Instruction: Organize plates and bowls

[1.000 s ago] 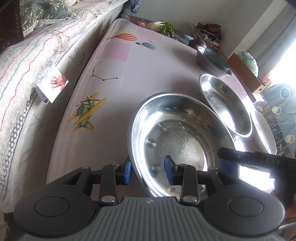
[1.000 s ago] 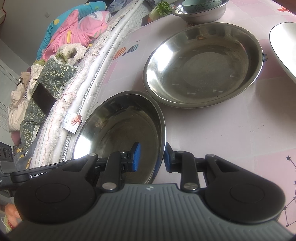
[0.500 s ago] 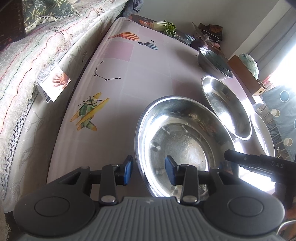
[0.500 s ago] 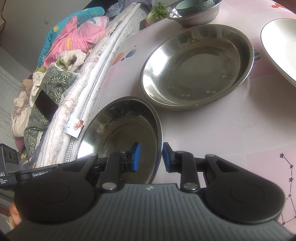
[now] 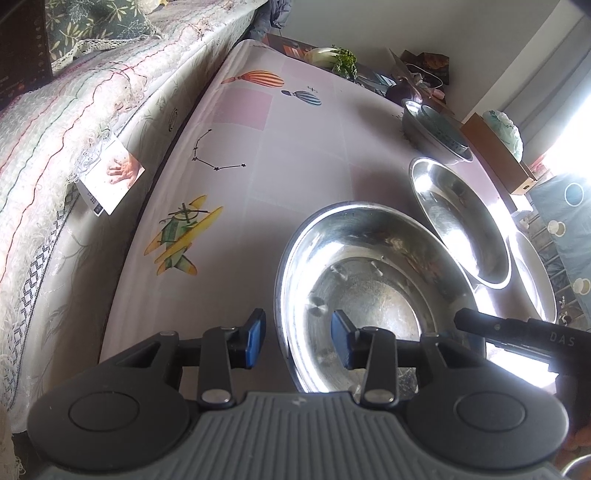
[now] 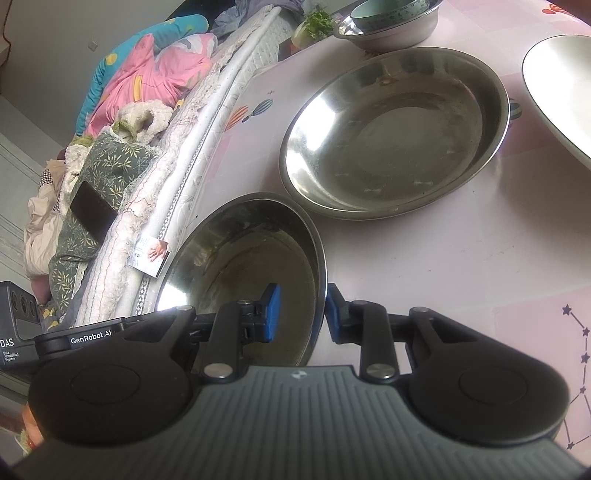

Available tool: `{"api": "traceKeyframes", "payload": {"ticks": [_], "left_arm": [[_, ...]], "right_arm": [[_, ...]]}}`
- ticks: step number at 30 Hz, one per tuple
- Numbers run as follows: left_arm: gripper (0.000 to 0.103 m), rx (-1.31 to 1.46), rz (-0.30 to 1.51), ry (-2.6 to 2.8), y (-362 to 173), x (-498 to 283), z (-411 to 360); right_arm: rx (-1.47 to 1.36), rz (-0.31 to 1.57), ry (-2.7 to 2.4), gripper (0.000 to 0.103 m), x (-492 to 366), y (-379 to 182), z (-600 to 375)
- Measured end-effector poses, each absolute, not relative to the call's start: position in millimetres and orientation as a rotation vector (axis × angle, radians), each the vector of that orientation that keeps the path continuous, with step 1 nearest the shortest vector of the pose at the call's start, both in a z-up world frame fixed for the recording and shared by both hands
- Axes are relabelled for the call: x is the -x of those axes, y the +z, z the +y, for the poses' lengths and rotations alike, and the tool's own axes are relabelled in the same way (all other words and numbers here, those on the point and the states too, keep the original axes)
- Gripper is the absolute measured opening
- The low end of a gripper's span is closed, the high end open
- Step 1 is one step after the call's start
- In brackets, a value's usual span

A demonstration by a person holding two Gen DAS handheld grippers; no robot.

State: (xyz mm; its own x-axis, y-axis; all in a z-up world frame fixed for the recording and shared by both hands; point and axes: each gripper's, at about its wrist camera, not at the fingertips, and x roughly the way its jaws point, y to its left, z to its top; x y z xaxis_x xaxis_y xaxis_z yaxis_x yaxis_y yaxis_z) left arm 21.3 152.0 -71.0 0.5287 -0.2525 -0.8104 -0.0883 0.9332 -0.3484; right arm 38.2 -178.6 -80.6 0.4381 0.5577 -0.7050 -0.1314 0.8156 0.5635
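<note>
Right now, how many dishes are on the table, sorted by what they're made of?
Steel dishes: 3 — near one, wide middle one, far basin
Green bowl inside the basin: 1
White plate: 1
Total: 5

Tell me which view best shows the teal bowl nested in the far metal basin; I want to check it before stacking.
The right wrist view: the teal bowl sits large and evenly lit inside the metal basin, though the frame's top edge crops it. In the left wrist view the same bowl appears small, distant and foreshortened.
</note>
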Motion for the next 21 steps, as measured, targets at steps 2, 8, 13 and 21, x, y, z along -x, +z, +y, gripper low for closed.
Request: {"api": "traceKeyframes", "payload": {"ticks": [2,8,13,21], "left_arm": [[0.040,0.363,1.011,-0.097,-71,-22,151],[0.038,0.327,0.999,-0.082,-71,-26,148],[0.031,0.317,1.001,-0.093,-71,-28,144],[0.031,0.321,1.014,-0.105,-70,-23,142]], "right_arm": [[-0.468,1.036,0.447,0.026,-38,-81,-179],[-0.470,1.038,0.437,0.026,-39,-84,-176],[-0.483,1.047,0.441,0.024,-41,-88,-175],[-0.471,1.048,0.437,0.023,-40,-87,-173]]}}
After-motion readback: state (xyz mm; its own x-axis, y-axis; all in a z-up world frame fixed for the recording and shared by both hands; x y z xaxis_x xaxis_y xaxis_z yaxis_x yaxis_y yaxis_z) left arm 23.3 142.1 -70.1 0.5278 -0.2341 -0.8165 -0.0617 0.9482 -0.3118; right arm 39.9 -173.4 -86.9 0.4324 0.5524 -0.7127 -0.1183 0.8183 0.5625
